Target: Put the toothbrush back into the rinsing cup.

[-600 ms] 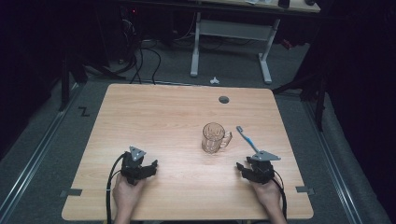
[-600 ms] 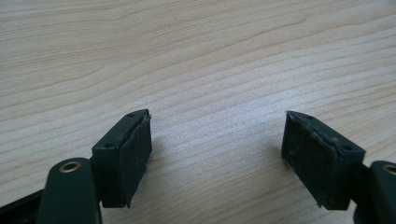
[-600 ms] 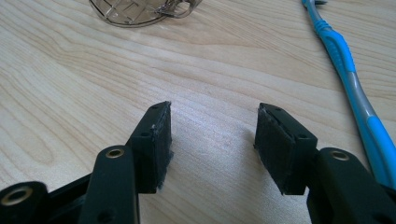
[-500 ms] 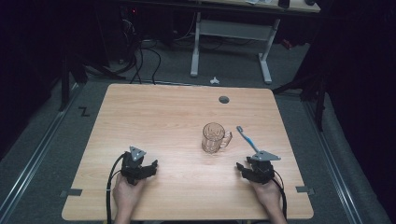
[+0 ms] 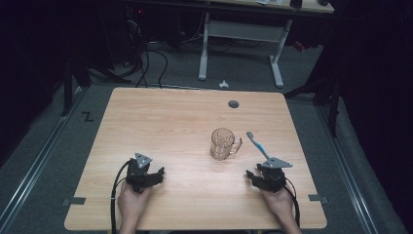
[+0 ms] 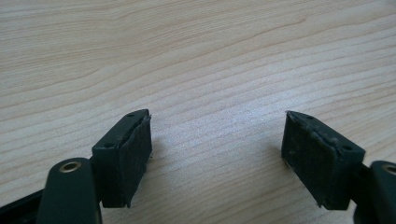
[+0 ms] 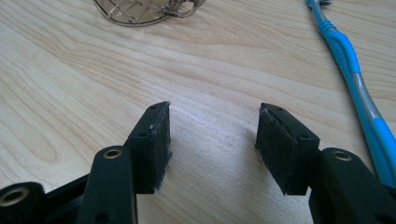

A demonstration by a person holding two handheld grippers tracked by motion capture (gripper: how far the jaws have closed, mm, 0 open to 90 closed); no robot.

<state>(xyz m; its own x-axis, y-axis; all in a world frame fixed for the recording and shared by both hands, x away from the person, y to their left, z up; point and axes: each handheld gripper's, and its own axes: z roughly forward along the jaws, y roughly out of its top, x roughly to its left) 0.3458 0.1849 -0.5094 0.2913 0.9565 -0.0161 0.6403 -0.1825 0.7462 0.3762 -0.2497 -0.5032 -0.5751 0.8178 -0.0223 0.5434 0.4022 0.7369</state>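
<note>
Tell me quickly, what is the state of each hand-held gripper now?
Left hand-held gripper: open, holding nothing.
Right hand-held gripper: open, holding nothing; toothbrush lies beside it.

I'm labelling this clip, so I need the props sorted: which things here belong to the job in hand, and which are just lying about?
Job in hand:
- toothbrush, nearest the right tongs
- glass mug

Lying about:
- small white object on the floor
- white desk frame behind the table
- cables on the floor
</note>
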